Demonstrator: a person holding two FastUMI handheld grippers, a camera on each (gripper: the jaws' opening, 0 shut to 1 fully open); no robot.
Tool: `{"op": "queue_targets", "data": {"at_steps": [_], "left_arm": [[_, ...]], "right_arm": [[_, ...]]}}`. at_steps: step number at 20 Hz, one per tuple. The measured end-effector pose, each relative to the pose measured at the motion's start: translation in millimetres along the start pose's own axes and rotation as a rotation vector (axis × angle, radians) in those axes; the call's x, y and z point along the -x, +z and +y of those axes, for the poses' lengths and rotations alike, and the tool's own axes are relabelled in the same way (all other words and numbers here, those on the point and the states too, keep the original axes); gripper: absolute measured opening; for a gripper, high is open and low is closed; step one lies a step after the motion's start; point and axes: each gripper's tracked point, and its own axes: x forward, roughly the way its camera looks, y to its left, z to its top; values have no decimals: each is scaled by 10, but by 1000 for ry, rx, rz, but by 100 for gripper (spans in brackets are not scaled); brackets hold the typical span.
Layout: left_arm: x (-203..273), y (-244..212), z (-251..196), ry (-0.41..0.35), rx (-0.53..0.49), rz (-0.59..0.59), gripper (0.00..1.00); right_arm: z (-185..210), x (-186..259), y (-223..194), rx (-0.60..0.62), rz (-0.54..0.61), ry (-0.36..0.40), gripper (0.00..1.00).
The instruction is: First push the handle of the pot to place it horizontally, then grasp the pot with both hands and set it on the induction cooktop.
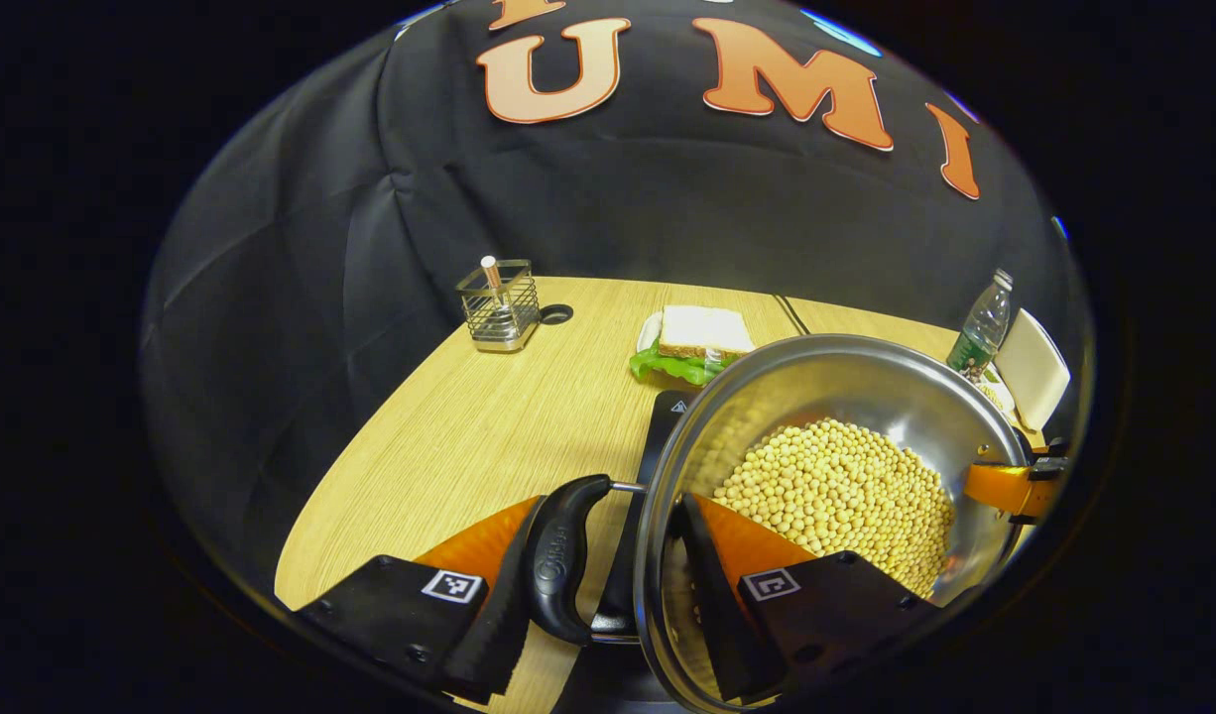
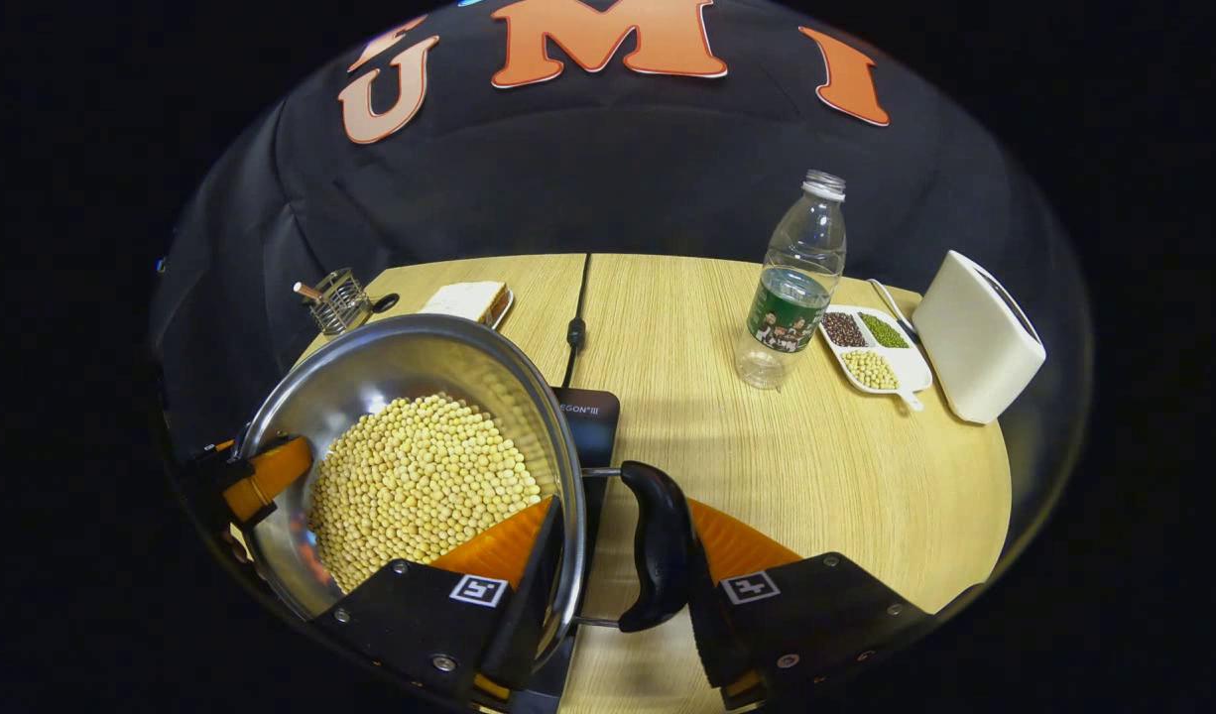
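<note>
The pot [image 1: 836,466], steel and heaped with pale yellow beans [image 1: 846,496], sits between the two tools above the dark induction cooktop [image 1: 658,436] on the wooden worktop [image 1: 469,436]; whether its base touches the cooktop cannot be told. The left tool [image 1: 608,575] straddles one black side handle [image 1: 563,555] and the pot's rim, one finger outside the handle, the other inside the pot. The right tool [image 2: 618,585] does the same at the opposite handle [image 2: 658,555] (each is clamped across handle and wall together). Two handles, one per tool.

Farther back stand one wire holder [image 1: 499,302], one sandwich [image 1: 697,342], one clear bottle [image 2: 796,288], one white toaster-like box [image 2: 980,337] and one three-part dish [image 2: 871,347] of dark, green and yellow beans. The pot covers most of the cooktop.
</note>
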Motion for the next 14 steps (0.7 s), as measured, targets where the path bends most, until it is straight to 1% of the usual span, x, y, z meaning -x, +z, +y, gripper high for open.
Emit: {"op": "queue_targets", "data": {"at_steps": [3, 4, 5, 6, 7, 8, 9, 10, 12, 13, 14], "left_arm": [[-7, -35, -9, -2, -6, 3, 81], [-9, -5, -15, 2, -9, -7, 83], [-28, -24, -8, 10, -10, -10, 84], [-33, -29, -8, 16, -8, -13, 87], [-2, -8, 3, 23, -15, -24, 88], [21, 52, 16, 31, -22, -53, 90], [32, 107, 5, 35, -27, -83, 89], [78, 220, 23, 52, -37, -129, 88], [201, 487, 67, 85, -49, -242, 86], [307, 621, 71, 92, -54, -291, 80], [392, 731, 27, 92, -58, -333, 86]], "right_arm": [[-14, -1, -5, -16, 7, 12, 64], [-21, -14, -9, -16, 3, 12, 64], [-19, -18, -7, -15, -2, 13, 66], [14, 16, -14, -28, 5, 33, 67], [29, 69, 5, -60, 8, 57, 70], [19, 122, 84, -95, -13, 81, 72], [-15, 196, 186, -119, -49, 92, 73], [-86, 305, 286, -135, -90, 93, 72], [-176, 581, 530, -166, -183, 106, 75], [-198, 725, 635, -173, -229, 118, 76], [-224, 866, 729, -171, -276, 130, 76]]}}
